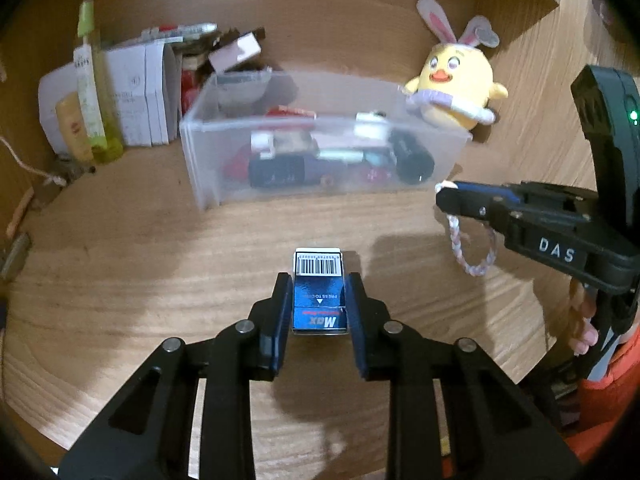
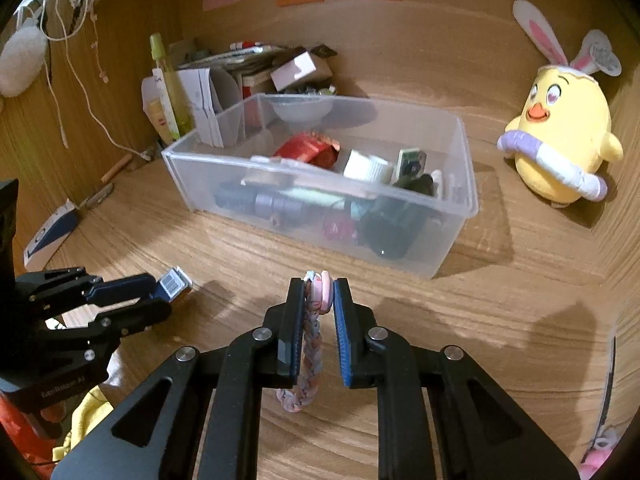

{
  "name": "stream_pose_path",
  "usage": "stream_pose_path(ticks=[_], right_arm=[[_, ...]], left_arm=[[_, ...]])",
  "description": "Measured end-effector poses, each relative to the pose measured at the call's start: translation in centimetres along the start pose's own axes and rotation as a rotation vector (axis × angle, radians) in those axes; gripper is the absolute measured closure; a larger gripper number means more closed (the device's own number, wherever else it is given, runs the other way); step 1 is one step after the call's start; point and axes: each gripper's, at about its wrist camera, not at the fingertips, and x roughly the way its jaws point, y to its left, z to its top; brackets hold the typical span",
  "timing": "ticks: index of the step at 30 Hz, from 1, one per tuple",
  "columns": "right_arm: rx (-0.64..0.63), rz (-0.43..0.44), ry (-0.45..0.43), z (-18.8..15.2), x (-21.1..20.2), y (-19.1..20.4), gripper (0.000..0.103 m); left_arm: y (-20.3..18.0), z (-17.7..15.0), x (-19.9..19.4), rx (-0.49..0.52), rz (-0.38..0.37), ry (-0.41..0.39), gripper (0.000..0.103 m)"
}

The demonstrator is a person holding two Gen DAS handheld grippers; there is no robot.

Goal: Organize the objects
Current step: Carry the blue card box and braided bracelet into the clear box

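**Both tongs loaded in front of the clear bin**

While the wooden surface (image 1: pixel 120 264) fills most of each view, the biggest thing on it is a clear plastic bin (image 2: pixel 448 248), standing toward the back and already holding a jumble of small items: a red wrapped piece, a white cap, dark cylinders. Right of the bin sits a yellow plush chick (image 2: pixel 560 140) with bunny ears, close to the wooden side wall. Behind the bin's left end a clutter of white cartons (image 1: pixel 136 100) and a green tube (image 1: pixel 90 80) stands against the back wall.

Nearer the cameras, the left tongs (image 1: pixel 318 300) are narrowed onto a small blue box (image 1: pixel 319 292) with a barcode label, their pads against its two long sides; whether the box rests on the surface or is lifted just clear cannot be told. The right tongs (image 2: pixel 318 312) are closed at the tips on a braided pastel cord loop (image 2: pixel 310 344), which dangles below them above the surface, in front of the bin's right end. In the left wrist view, fingers (image 1: pixel 586 332) curl around the right tool's handle.
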Motion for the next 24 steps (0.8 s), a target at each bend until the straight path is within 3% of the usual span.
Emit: stream_pose_path(ticks=[24], right_arm=[[-0.026, -0.031, -0.184, 5.3, -3.6, -1.3, 0.09]], left_arm=[[0.4, 7.7, -2.2, -0.029, 0.027, -0.194, 0.076]])
